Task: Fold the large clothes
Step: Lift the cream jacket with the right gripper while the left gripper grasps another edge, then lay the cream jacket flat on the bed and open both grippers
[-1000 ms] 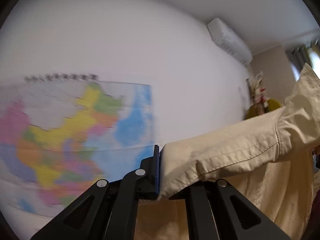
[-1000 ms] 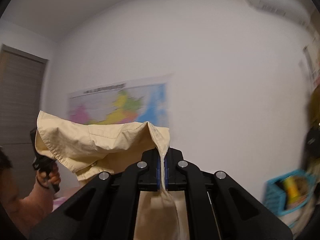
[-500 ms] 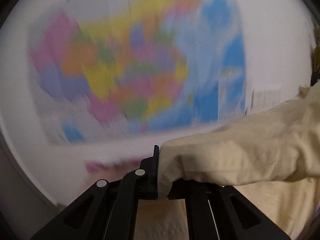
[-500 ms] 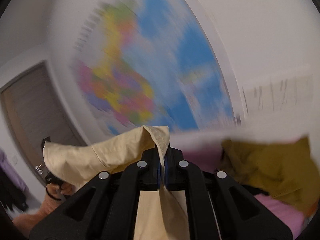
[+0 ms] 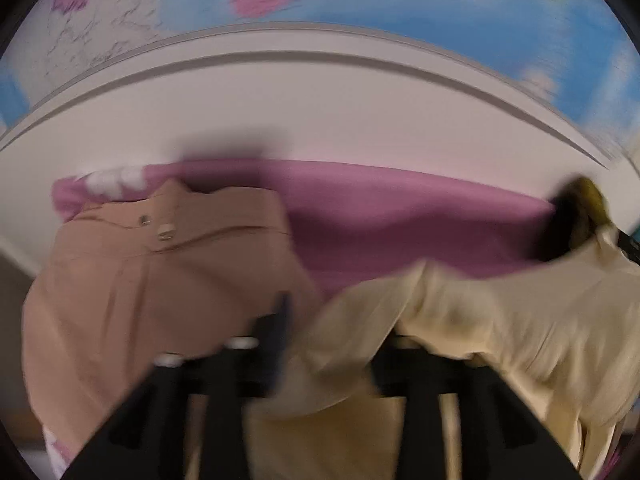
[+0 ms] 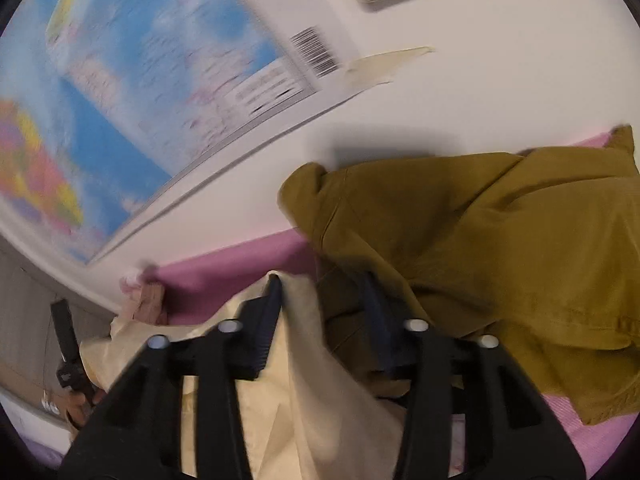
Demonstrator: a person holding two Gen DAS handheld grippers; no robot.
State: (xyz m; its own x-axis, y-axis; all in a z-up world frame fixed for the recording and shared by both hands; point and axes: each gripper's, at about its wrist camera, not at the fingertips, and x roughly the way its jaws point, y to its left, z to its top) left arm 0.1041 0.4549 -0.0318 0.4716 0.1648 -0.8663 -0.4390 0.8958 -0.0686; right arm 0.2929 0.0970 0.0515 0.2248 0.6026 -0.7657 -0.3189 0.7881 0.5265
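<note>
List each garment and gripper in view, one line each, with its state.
Cream garment: draped across both grippers, crumpled, unfolded.
Tan garment: lying on the pink bed.
Mustard garment: heaped, unfolded, against the wall.
Left gripper: open, jaws just opening, cloth between them.
Right gripper: open, jaws just opening, cloth between them.

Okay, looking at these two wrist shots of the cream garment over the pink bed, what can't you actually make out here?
- Left wrist view: the left tool is smeared by motion; its right finger is under the cream garment.
- Either view: the cream garment's type; the lower frame edges cut it off.
- Right wrist view: the wall map text is blurred.
- Right wrist view: what lies under the mustard garment on the pink bed.
</note>
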